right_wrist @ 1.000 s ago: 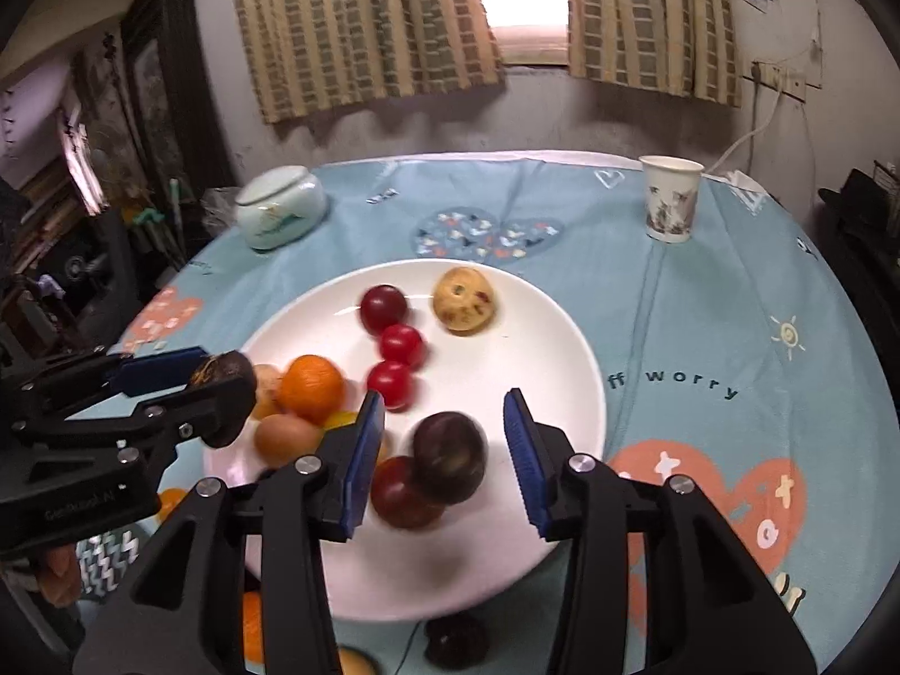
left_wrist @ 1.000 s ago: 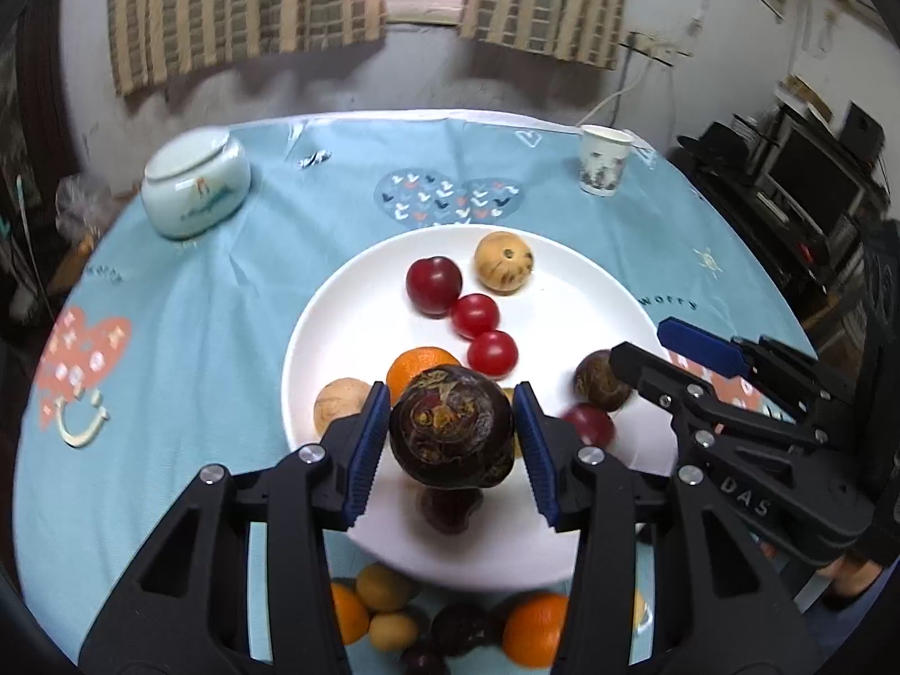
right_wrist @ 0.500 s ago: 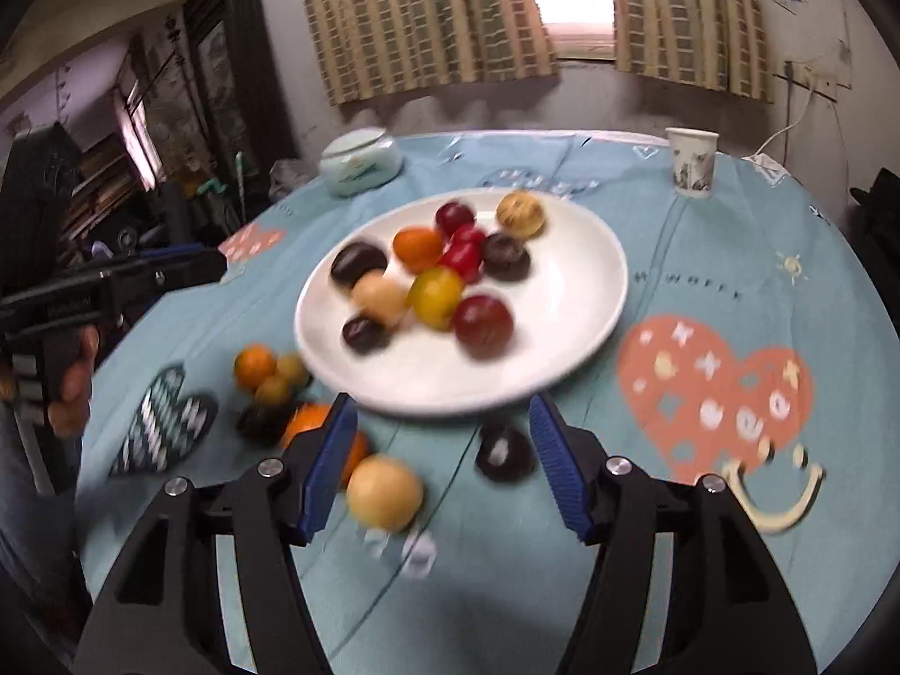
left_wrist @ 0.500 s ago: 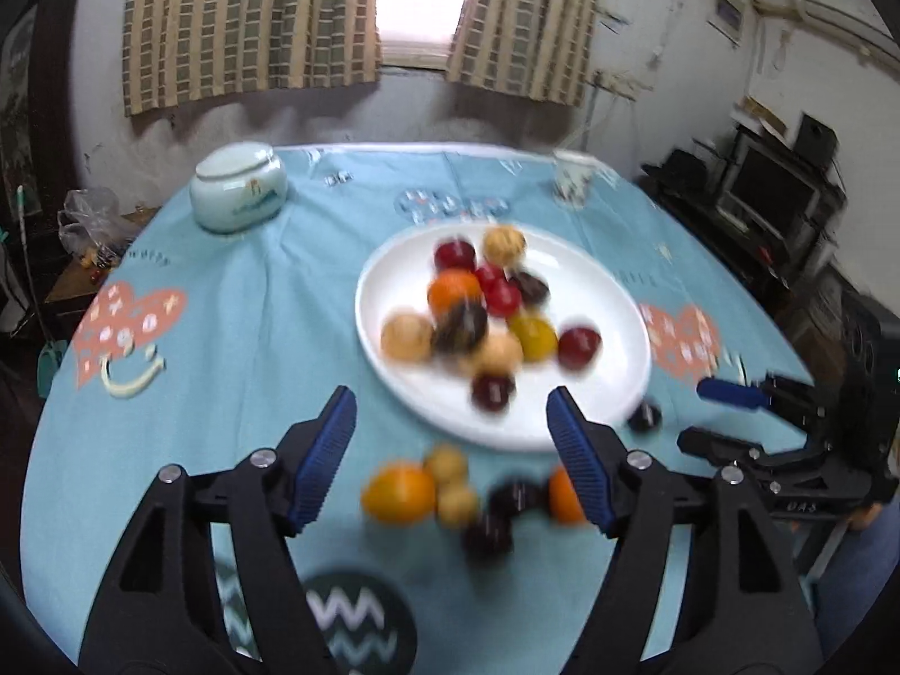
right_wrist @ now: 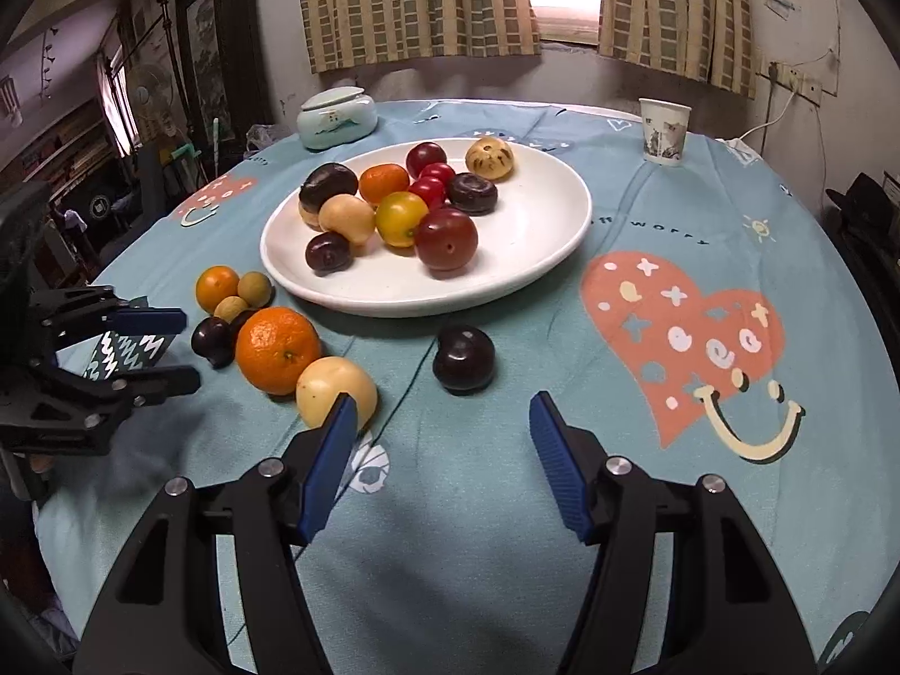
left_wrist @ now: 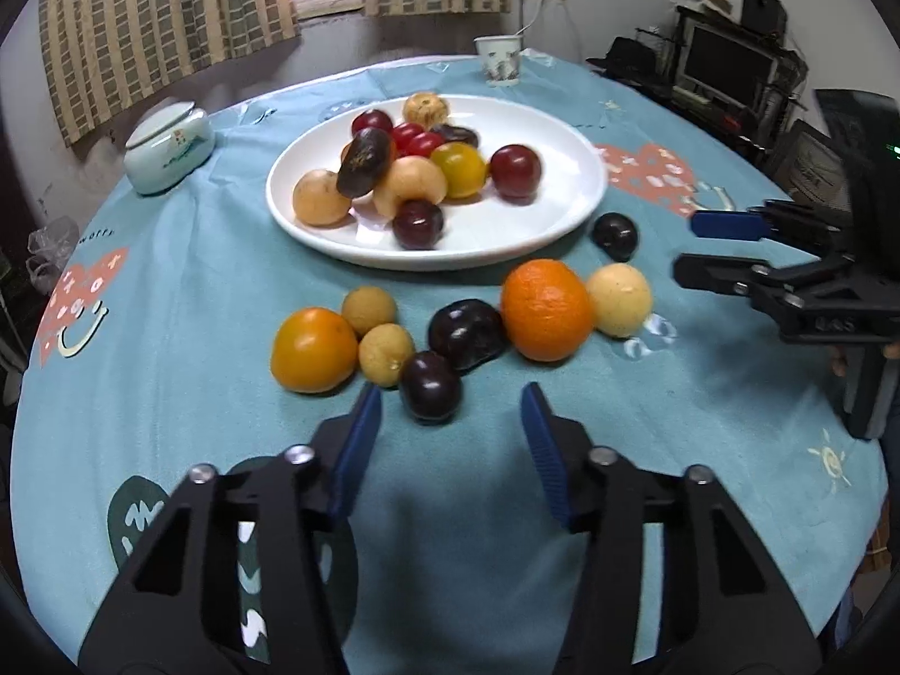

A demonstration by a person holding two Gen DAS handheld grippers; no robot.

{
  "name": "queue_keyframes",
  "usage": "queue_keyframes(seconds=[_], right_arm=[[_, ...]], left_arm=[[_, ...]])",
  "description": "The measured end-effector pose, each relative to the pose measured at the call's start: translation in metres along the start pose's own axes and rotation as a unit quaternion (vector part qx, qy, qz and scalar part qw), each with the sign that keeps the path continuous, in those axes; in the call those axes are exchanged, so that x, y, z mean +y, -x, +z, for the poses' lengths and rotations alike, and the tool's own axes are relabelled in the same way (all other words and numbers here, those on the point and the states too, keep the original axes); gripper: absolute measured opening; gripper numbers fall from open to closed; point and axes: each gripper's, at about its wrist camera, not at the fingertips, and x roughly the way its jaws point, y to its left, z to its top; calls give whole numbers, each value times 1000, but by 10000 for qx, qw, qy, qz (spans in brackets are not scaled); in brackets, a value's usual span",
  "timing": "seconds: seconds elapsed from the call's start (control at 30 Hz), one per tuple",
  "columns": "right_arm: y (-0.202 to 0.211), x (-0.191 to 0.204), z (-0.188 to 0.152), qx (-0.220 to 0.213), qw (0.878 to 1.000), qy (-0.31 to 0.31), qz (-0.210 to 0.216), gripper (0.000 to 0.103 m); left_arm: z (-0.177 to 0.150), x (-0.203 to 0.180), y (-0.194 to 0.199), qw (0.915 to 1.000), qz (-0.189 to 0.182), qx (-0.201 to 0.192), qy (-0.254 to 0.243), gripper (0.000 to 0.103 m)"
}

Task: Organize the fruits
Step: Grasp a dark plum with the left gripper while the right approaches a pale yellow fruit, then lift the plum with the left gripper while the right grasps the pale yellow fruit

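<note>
A second ago both grippers were over the white plate (left_wrist: pixel 579 208), the left one clamped on a dark mottled fruit and the right one straddling a dark plum; both have since pulled back over the blue tablecloth (right_wrist: pixel 647 506) and come lower, and that mottled fruit (left_wrist: pixel 364 160) now sits perched on the heap in the plate. The left gripper (left_wrist: pixel 450 436) holds nothing: its jaws are closing with only cloth between them, and a small dark plum (left_wrist: pixel 430 387) lies just ahead of the gap, touching a larger dark fruit (left_wrist: pixel 466 333) and a little tan longan (left_wrist: pixel 386 352). The right gripper (right_wrist: pixel 441 453) is about half open and empty too, aimed at a lone dark plum (right_wrist: pixel 463 359) near the plate's rim, with a pale yellow fruit (right_wrist: pixel 336 392) just beside its left fingertip. The fruits still to be gathered lie on the cloth in front of the plate: an orange (left_wrist: pixel 547 309), a persimmon-like orange fruit (left_wrist: pixel 314 349) and a second longan (left_wrist: pixel 369 310) among them. The main risk, as I judge it, is the crowding: jaws that shut before they reach the small plum will nudge it away, and a fingertip wedged into the cluster could set the round fruits rolling toward the table edge. The right gripper's left finger may likewise knock the pale fruit. The perched mottled fruit looks unsteady, so another drop onto the heap could topple it.
</note>
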Motion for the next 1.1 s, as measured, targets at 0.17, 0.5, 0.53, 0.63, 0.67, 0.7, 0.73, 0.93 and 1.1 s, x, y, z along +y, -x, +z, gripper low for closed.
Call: queue_keyframes(seconds=[0.17, 0.5, 0.53, 0.63, 0.67, 0.7, 0.73, 0.93, 1.1], right_arm=[[-4, 9, -2, 91, 9997, 220, 104, 64], [-17, 42, -5, 293, 9954, 874, 250, 57], [-19, 44, -4, 311, 9950, 913, 261, 56], [-31, 52, 1, 369, 9935, 1055, 215, 52], [-35, 53, 2, 404, 9933, 1065, 206, 52], [-39, 55, 4, 449, 9929, 1076, 221, 49], [-41, 55, 5, 473, 9926, 1093, 233, 42], [-36, 48, 4, 431, 9942, 945, 294, 37], [-19, 44, 6, 194, 9947, 884, 485, 37]], left_arm=[[7, 8, -14, 9998, 5, 106, 186, 34], [8, 6, -9, 9998, -103, -63, 139, 25], [7, 7, -7, 9997, -151, -90, 181, 25], [5, 13, -3, 9990, -276, -143, 337, 25], [4, 14, -3, 9986, -336, -142, 376, 25], [3, 15, -3, 9985, -350, -141, 400, 25], [3, 15, -3, 9984, -349, -143, 415, 25], [1, 17, 4, 9977, -409, -288, 450, 25], [0, 15, 9, 9977, -383, -398, 394, 25]])
